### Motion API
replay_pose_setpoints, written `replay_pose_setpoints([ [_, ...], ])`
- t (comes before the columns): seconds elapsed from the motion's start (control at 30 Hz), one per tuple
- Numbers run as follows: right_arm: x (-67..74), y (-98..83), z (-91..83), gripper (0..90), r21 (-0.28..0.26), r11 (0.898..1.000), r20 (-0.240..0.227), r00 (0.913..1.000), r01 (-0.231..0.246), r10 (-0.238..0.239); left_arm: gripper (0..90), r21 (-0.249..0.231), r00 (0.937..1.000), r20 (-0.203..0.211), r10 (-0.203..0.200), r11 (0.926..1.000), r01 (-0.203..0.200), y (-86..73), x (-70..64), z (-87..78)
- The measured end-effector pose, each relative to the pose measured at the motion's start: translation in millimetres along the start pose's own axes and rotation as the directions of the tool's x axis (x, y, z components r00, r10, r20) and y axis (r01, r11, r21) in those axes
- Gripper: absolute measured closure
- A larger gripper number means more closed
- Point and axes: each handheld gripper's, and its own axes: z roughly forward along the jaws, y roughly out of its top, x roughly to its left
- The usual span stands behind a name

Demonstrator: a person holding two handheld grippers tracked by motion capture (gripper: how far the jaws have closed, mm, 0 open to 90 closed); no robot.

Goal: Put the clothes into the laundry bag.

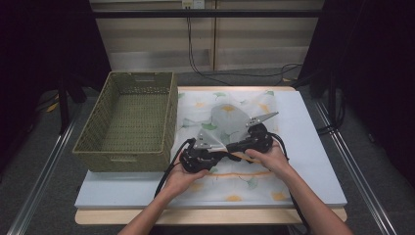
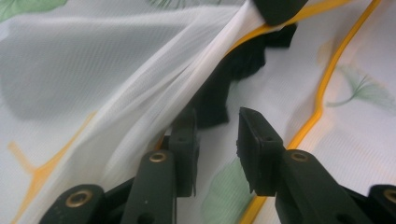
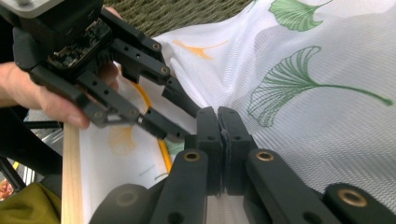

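My right gripper (image 3: pixel 218 122) pinches the white leaf-printed sheer cloth (image 1: pixel 254 105) at frame centre, anchoring the fold; my left gripper (image 2: pixel 217 135) stands spread beside it, free to regrip.

Both forearms reach in from below, hands side by side; the left gripper (image 2: pixel 217 149) has its jaws parted; the right gripper (image 3: pixel 218 135) has its jaws pressed together.

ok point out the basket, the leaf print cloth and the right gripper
basket (image 1: pixel 93 128), high view, on its woven left wall
leaf print cloth (image 3: pixel 317 116), right gripper view, on the raised fold beside a green leaf
right gripper (image 3: pixel 218 122), right gripper view, where its shut jaws pinch the cloth
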Motion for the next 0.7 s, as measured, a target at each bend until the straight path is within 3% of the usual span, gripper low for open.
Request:
replay_pose_setpoints([
  [0.17, 1.2, -1.2, 0.4, 88.6, 0.04, 0.999, 0.013, 0.9999, 0.005, -0.005, 66.6, 0.016, 0.9992, -0.02, 0.034, 0.9993, -0.033, -8.9, -0.6, -20.0],
  [0.33, 2.1, -10.0, 3.4, 89.2, 0.046, 0.999, 0.004, 1.0, 0.004, -0.004, 69.9, 0.045, 0.9987, -0.044, 0.023, 0.9988, -0.021, -26.5, 1.4, -32.1],
  [0.43, 1.2, -16.6, 9.7, 89.6, 0.077, 0.997, 0.028, 0.9996, 0.004, -0.006, 68.2, 0.053, 0.9986, -0.044, 0.028, 0.9983, -0.026, -33.6, 4.0, -37.9],
  [0.53, 0.3, -18.3, 12.6, 89.6, 0.071, 0.997, 0.025, 0.9997, -0.004, 0.002, 66.3, 0.056, 0.9987, -0.05, -0.001, 0.9984, 0.004, -41.7, 4.3, -42.0],
  [0.63, 1.1, -21.4, 13.0, 89.4, 0.083, 0.997, 0.018, 0.9998, 0.001, -0.002, 64.0, 0.082, 0.9994, -0.033, 0.0, 0.9967, 0.002, -49.3, 3.3, -46.5],
  [0.7, 2.9, -23.2, 11.9, 89.4, 0.092, 0.996, 0.02, 0.9998, 0.006, -0.008, 62.1, 0.084, 0.999, -0.038, 0.022, 0.9963, -0.018, -53.6, -0.6, -50.6],
])
